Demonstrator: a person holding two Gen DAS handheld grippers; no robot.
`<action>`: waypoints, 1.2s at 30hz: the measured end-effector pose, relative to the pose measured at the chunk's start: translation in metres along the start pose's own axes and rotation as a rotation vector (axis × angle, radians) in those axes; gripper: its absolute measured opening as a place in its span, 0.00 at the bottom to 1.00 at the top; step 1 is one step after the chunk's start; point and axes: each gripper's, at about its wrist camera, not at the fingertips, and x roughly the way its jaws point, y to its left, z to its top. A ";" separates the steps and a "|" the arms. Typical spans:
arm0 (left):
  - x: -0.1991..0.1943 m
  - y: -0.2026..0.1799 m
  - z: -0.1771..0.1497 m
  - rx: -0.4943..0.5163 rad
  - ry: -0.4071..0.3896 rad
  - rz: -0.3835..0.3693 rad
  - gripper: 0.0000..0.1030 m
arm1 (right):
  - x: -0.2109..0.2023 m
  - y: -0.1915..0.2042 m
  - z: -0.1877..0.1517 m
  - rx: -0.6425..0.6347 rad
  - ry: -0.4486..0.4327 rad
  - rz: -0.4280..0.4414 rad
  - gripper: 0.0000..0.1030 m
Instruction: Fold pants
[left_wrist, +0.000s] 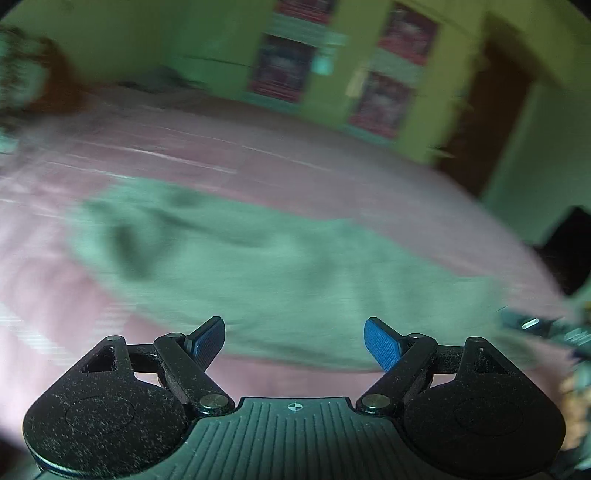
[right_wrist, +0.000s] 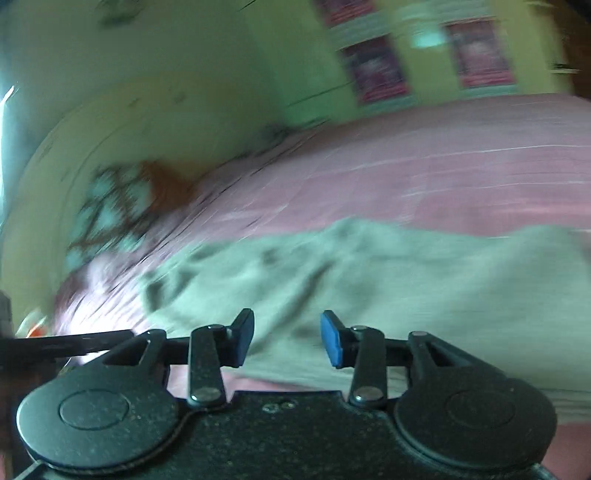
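My left tool (left_wrist: 294, 341) and right tool (right_wrist: 287, 338) gape empty above the crumpled pale-green cotton pants (left_wrist: 258, 266) on the pink bed (left_wrist: 332, 173); I might pinch just one layer, dragging wrinkles.

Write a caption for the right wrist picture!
Open right claw above crumpled grey-green cloth pants on pink bedsheet.

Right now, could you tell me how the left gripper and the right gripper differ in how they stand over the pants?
The left gripper is spread wider; the right gripper shows a narrower gap, though it is open too. The left gripper's pads splay outward, while the right gripper's pads stand nearly parallel. Both are empty, hang just short of the near edge of the grey-green pants on the pink bedcover, and have blue pads.
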 end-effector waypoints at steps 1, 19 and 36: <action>0.011 -0.010 0.002 -0.028 0.016 -0.061 0.80 | -0.011 -0.015 -0.001 0.018 -0.016 -0.057 0.41; 0.127 -0.065 0.004 -0.206 0.159 -0.290 0.18 | -0.053 -0.110 -0.040 0.046 -0.052 -0.376 0.18; 0.071 -0.048 -0.016 -0.133 -0.019 -0.086 0.39 | -0.054 -0.114 -0.038 0.004 -0.004 -0.390 0.23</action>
